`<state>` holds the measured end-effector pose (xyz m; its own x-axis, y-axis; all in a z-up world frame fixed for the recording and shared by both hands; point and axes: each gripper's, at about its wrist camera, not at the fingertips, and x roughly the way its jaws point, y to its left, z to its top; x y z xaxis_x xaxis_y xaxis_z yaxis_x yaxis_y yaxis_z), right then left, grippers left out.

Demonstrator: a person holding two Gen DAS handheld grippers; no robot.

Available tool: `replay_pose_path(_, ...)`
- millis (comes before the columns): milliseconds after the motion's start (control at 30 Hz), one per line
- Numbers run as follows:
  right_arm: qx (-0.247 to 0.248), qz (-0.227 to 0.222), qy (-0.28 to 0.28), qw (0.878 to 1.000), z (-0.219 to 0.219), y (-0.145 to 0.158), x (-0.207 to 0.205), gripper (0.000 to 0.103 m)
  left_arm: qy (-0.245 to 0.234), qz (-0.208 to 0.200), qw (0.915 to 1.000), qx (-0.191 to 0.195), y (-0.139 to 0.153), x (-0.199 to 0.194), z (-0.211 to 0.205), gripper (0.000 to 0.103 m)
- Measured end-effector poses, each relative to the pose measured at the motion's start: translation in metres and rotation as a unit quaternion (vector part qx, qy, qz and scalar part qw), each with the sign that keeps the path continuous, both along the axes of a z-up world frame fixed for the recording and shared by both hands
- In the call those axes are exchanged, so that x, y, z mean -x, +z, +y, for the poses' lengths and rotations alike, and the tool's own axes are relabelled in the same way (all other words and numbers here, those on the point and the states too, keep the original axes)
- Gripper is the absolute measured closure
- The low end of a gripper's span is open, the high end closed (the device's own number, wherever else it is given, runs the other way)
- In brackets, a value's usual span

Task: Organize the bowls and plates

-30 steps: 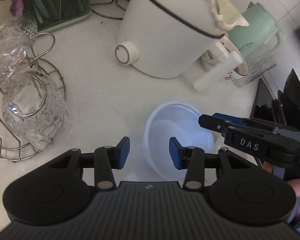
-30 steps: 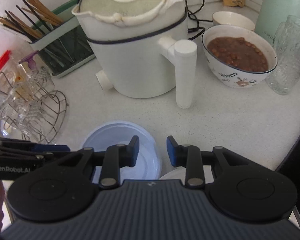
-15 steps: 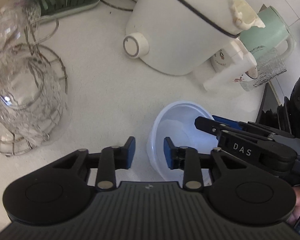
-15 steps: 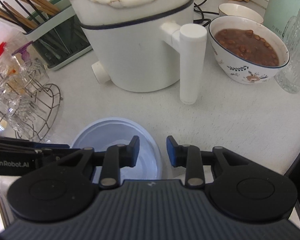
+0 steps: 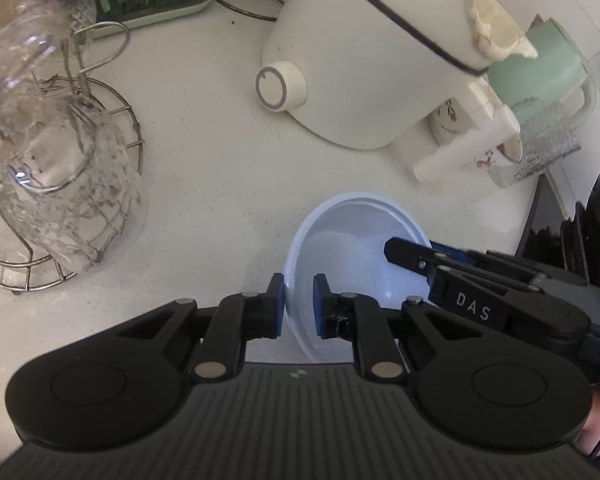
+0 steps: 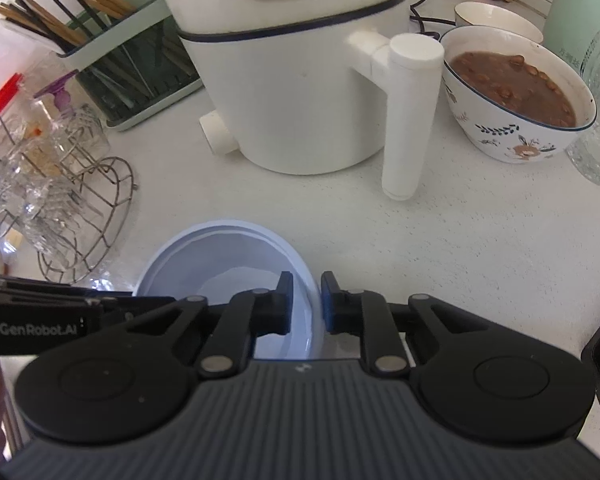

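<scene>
Both grippers' fingers just closed, left gripper (image 5: 299, 306) and right gripper (image 6: 305, 304) pinching opposite rims of upright pale bowl (image 5: 340, 240)

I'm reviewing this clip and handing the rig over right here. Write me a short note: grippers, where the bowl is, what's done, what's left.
Left gripper: jaws have just been closing, now pinching the near-left rim of the pale blue bowl.
Right gripper: also just closed, on the bowl's right rim.
Bowl: on the white counter, in front of the white cooker.
Done: two-handed grip.
Left: lift and put it away; destination not visible.
</scene>
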<state>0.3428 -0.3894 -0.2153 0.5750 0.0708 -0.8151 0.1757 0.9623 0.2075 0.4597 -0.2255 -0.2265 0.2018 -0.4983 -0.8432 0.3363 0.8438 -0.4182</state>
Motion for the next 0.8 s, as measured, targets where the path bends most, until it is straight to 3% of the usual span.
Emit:
replay_pose_path(367, -0.025, -0.009, -0.005, 1.0, 0.003, 0.013, 0.009, 0.087, 0.03, -0.012, 0.9993, 0.021, 0.023, 0.007, 0.019, 0.086)
replay_pose_path(800, -0.057, -0.046, 0.004, 0.997, 0.015, 0.062, 0.038, 0.087, 0.052, -0.023, 0.9978, 0.035, 0.074, 0.041, 0.051, 0.086)
